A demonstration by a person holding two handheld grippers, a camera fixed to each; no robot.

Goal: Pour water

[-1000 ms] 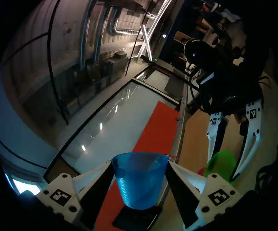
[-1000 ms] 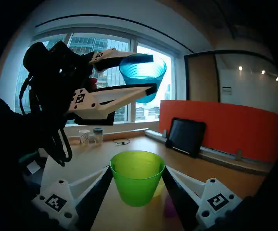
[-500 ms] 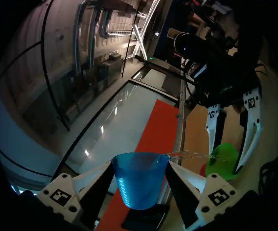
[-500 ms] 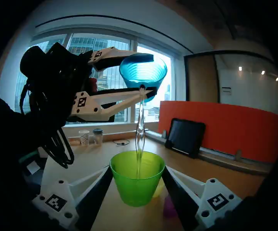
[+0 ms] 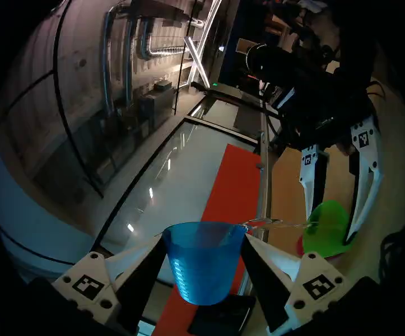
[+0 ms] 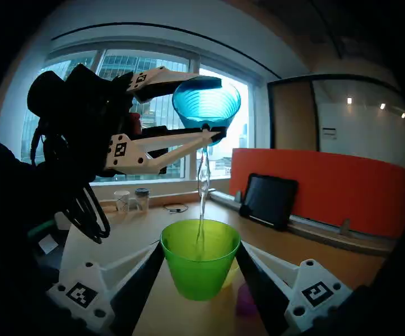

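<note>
Water (image 6: 203,179) now runs where a second ago there was none. The blue cup (image 6: 206,103) has tipped further over, its mouth turned more toward the right gripper's camera, and a thin, wavering stream that began half a second ago falls from its lower lip.

The left gripper (image 6: 220,107) has both fingers pressed on the blue cup's sides and holds it high, directly above the green cup (image 6: 200,266). In the left gripper view the same grip is seen from behind: the blue cup (image 5: 204,263) is clamped between the fingers of the left gripper (image 5: 204,241), and the stream (image 5: 275,223) arcs off toward the green cup (image 5: 328,229).

The right gripper (image 6: 200,246) is closed on the green cup, one finger against each side, keeping it upright over the near part of the table (image 6: 292,246). Whether its base rests on the tabletop or hangs just above it is hidden. A dark tablet (image 6: 269,199) leans by the table's far right edge, well apart from the pour.

The stream lands inside the green rim and nothing appears to splash out. So the pour looks underway and well aimed. How much water remains in the blue cup is hard to tell, so the tilt likely needs holding or deepening until the flow stops.
</note>
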